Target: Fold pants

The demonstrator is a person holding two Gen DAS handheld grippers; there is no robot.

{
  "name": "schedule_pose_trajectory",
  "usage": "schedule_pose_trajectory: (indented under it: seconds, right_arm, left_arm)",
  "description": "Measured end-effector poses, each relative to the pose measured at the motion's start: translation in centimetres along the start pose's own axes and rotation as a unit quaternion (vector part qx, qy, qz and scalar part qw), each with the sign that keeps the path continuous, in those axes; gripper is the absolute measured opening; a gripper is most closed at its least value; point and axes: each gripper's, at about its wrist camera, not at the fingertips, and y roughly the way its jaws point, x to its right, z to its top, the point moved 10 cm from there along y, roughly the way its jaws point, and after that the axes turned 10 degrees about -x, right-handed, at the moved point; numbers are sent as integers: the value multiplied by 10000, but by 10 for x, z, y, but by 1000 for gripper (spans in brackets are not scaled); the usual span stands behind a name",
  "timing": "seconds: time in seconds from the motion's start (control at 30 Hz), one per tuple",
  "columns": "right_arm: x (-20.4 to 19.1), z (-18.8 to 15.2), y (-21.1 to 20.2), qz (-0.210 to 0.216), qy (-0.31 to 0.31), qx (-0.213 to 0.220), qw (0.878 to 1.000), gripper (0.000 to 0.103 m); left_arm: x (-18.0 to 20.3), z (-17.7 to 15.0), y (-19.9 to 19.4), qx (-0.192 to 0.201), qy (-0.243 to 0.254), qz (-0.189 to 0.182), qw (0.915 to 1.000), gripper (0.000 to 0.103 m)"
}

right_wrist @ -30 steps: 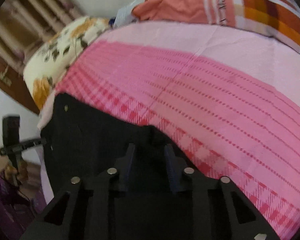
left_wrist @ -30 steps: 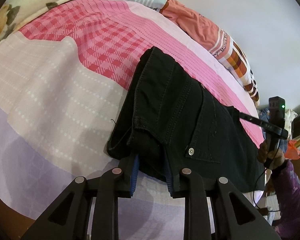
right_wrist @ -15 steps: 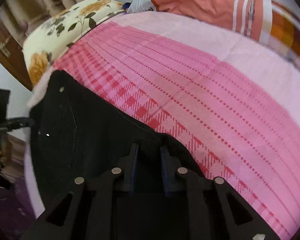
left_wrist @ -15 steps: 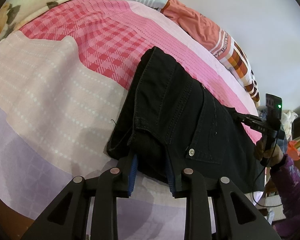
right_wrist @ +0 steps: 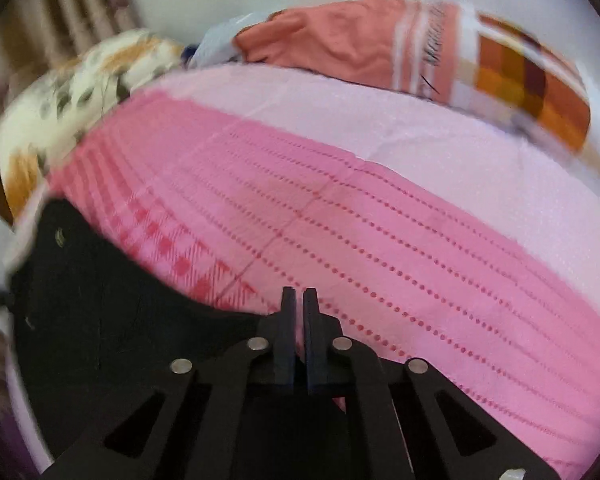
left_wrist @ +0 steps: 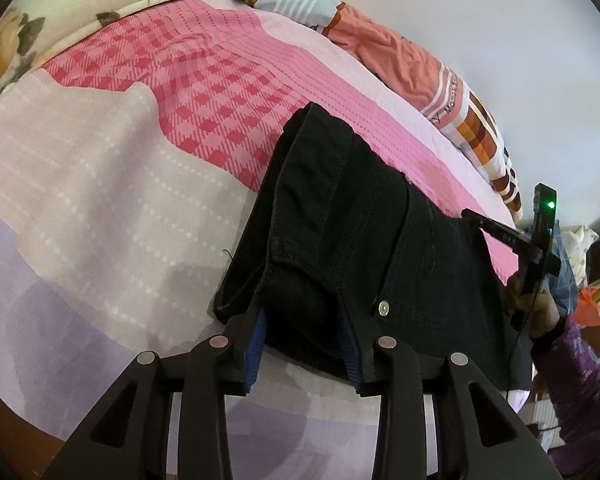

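Along the near edge of the bed (left_wrist: pixel 99 208), as the left wrist view has it, the black pants (left_wrist: pixel 340 240) lie folded into a thick bundle on the pink and lilac sheet; the left claw (left_wrist: pixel 304 344) sits at the bundle's near end with a bunched fold of cloth between its blue pads (left_wrist: pixel 259 344); its jaws are opening at a narrow gap, and the pads look to be easing off the denim rather than pinching it; a metal rivet (left_wrist: pixel 384 307) shows just beside the right-hand pad; toward the right-hand edge of the bed the right claw (left_wrist: pixel 470 215) reaches to the bundle's other end, carried by a hand (left_wrist: pixel 540 308) in a purple sleeve.

From the right wrist view, blurred, the right claw (right_wrist: pixel 298 308) has its jaws pressed nearly together with nothing between them; only bare pink sheet shows past the tips, and the pants (right_wrist: pixel 99 320) lie to its left, touching the claw's body at most.

To finish this step well, I judge the left claw should let go fully before lifting, drawing straight back so the fold is not dragged open; the shut right claw could press flat on the top layer to smooth it.
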Motion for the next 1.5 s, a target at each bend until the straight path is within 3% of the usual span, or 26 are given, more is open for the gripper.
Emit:
schedule_pose_trajectory:
  seconds: [0.1, 0.23, 0.3, 0.37, 0.43, 0.5, 0.6, 0.7, 0.73, 0.87, 0.97, 1.03, 1.27, 1.43, 1.47, 1.5]
  right_arm:
    - [8, -9, 1, -227, -30, 90, 9997, 4]
    - [38, 3, -15, -153, 635, 478, 9967, 4]
    - [52, 8, -37, 192, 1138, 741, 9905, 9]
    - [66, 6, -64, 589, 1631, 1069, 9790, 17]
    - [87, -10, -95, 856, 2114, 1348, 9643, 44]
    - [104, -38, -125, 1128, 2516, 1551, 9486, 45]
    - [132, -105, -177, 772, 2900, 1797, 9368, 46]
    - [173, -207, -234, -15, 3498, 1998, 9153, 61]
    - [190, -247, -252, -207, 3834, 2063, 9000, 67]
    - [240, -386, -294, -731, 5000, 2081, 8374, 69]
    - [247, -439, -299, -570, 5353, 2117, 8157, 69]
    - [247, -452, -296, -481, 5454, 2178, 8079, 69]
    - [252, -459, -266, -210, 5551, 2216, 8014, 69]
    - [246, -462, -247, 403, 5692, 2360, 7865, 68]
    - [241, -459, -248, 477, 5654, 2416, 7872, 64]
    - [237, -455, -252, 474, 5583, 2521, 7890, 51]
  left_arm:
    - [1, -2, 0, 21, 31, 12, 10000, 37]
    - [2, 0, 1, 9, 25, 27, 10000, 41]
    - [3, 1, -1, -43, -30, 46, 10000, 42]
    - [2, 2, -6, -38, -85, 94, 9999, 44]
    - [-4, 6, -16, 127, -136, 391, 9991, 58]
    - [-11, 13, -31, 321, -201, 613, 9974, 60]
    - [-16, 25, -57, 793, -290, 884, 9925, 61]
    - [-2, 32, -60, 827, -239, 615, 9944, 66]
    - [7, 33, -56, 804, -116, 594, 9949, 67]
    - [52, 29, -26, 549, 714, 797, 9927, 68]
    - [86, 22, 2, 277, 1262, 912, 9874, 68]
    - [107, 17, 14, 156, 1443, 783, 9863, 68]
    - [168, 6, 27, 81, 1815, 440, 9824, 68]
    - [194, -6, 33, 0, 2006, 363, 9790, 68]
    - [197, -8, 34, -21, 2016, 346, 9789, 68]
    - [200, -10, 36, -53, 2029, 324, 9786, 68]
